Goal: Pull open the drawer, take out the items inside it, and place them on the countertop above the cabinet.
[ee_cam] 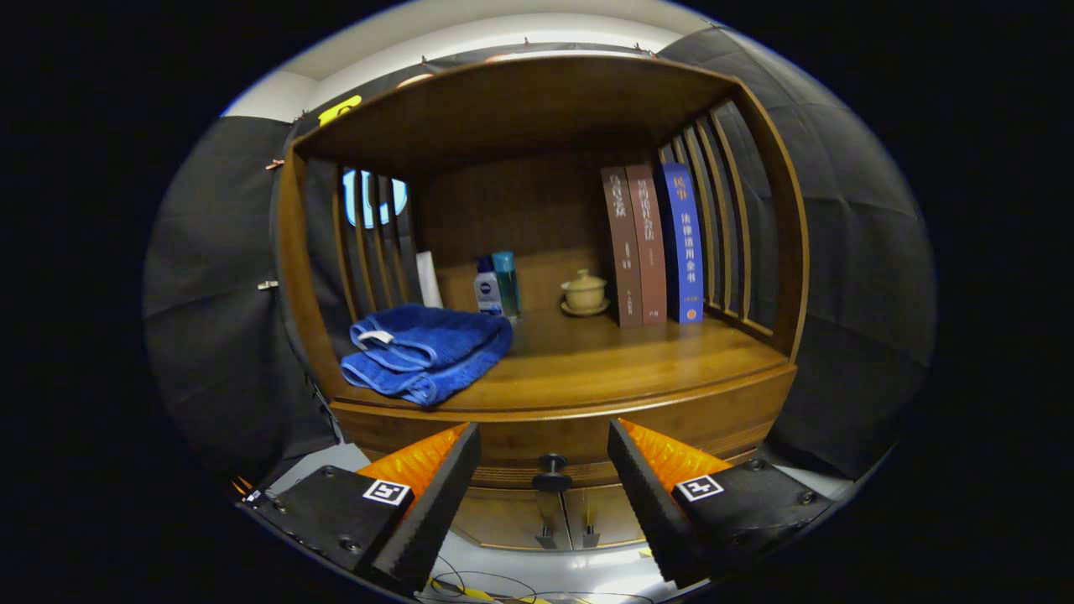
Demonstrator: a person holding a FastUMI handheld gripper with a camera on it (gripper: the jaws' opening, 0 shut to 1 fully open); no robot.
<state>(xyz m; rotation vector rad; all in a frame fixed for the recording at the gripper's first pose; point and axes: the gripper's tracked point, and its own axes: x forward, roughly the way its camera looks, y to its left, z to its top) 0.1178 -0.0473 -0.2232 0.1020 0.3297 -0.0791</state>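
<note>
A wooden cabinet stands ahead, its drawer front [520,440] shut under the countertop [604,365]. A small black knob [551,471] sticks out of the drawer front. My gripper [545,440] is open, and the knob sits between the two fingers, a little below their tips and touching neither. The fingers [445,495] are black with orange sides. What lies inside the drawer is hidden.
On the countertop a folded blue towel [424,348] lies at the front left. Behind it stand two small bottles [497,285], a lidded tea cup on a saucer [585,294] and three upright books [654,243]. Slatted wooden sides and a top board enclose the shelf.
</note>
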